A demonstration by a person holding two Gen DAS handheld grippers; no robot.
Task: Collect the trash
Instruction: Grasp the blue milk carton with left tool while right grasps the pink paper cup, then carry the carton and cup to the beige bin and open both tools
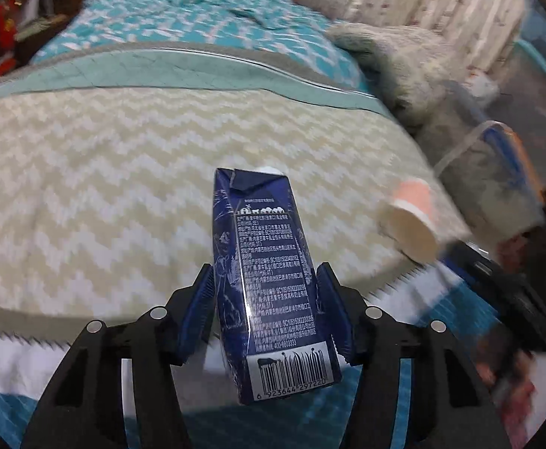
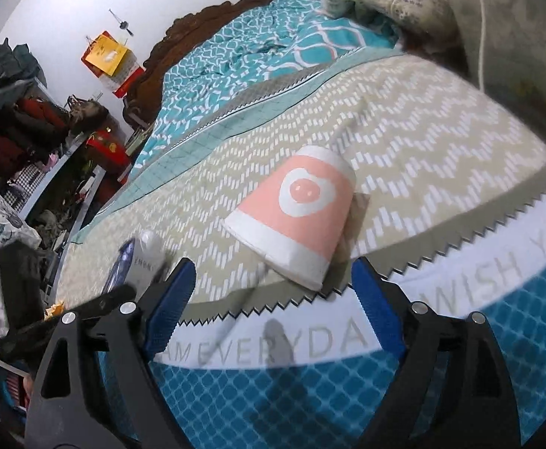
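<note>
A dark blue milk carton (image 1: 269, 280) with a barcode on its near end stands between the fingers of my left gripper (image 1: 265, 277). Both blue pads press on its sides, and it stays sharp against the blurred bed. The same carton (image 2: 121, 265) shows at the left of the right wrist view. A pink and white paper cup (image 2: 295, 217) with an egg-like mark lies on its side on the beige zigzag blanket (image 2: 422, 142). My right gripper (image 2: 273, 265) stands wide open just short of the cup, touching nothing. The cup (image 1: 411, 220) also appears, blurred, in the left wrist view.
The bed carries a teal patterned quilt (image 2: 235, 60) at the far end and a teal blanket with grey lettering (image 2: 310, 393) under my fingers. A heap of pale bedding (image 1: 404, 56) lies to the right. Cluttered shelves (image 2: 30, 131) stand along the left, by a dark wooden headboard (image 2: 183, 33).
</note>
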